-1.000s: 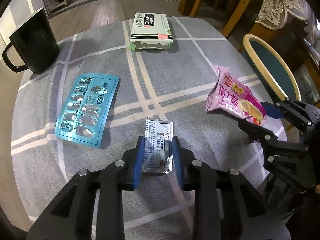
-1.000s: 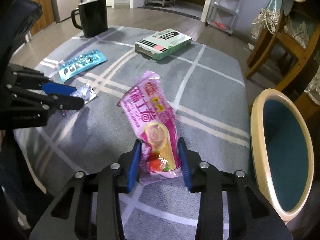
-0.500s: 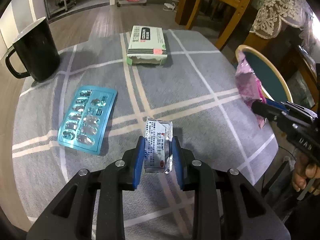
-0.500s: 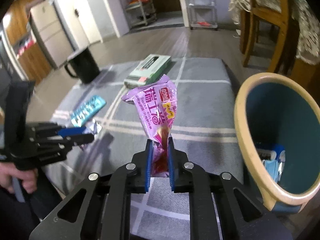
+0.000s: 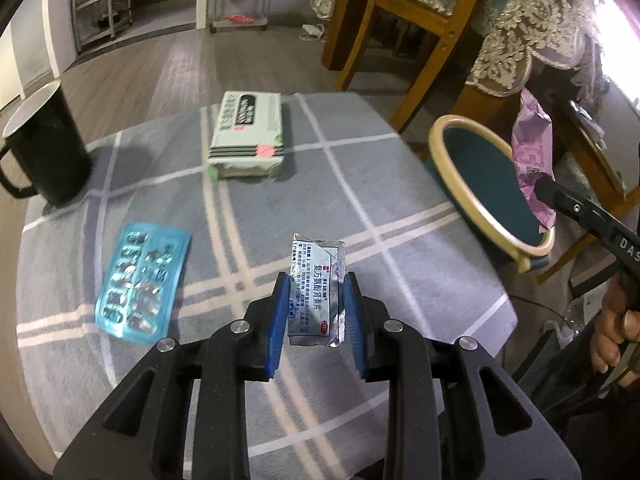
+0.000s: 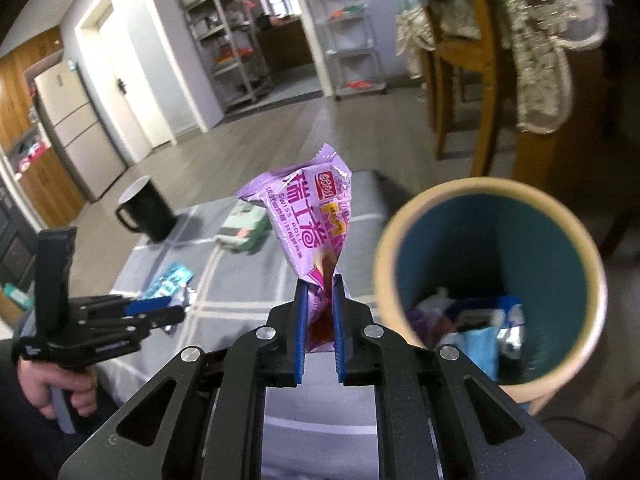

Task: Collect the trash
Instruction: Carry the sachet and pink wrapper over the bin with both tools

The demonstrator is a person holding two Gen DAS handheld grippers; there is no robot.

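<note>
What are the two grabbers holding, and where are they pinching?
The right gripper pinches the purple snack wrapper at its bottom end. The left gripper clamps the silver sachet by its long side edges.

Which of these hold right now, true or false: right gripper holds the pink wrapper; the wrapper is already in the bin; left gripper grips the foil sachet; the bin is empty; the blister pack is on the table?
1. The right gripper holds the pink wrapper. True; its jaws have just been closing on the wrapper.
2. The wrapper is already in the bin. False: it is in the air beside the rim, clamped in the gripper.
3. The left gripper grips the foil sachet. True.
4. The bin is empty. False: trash already lies at its bottom.
5. The blister pack is on the table. True.
</note>
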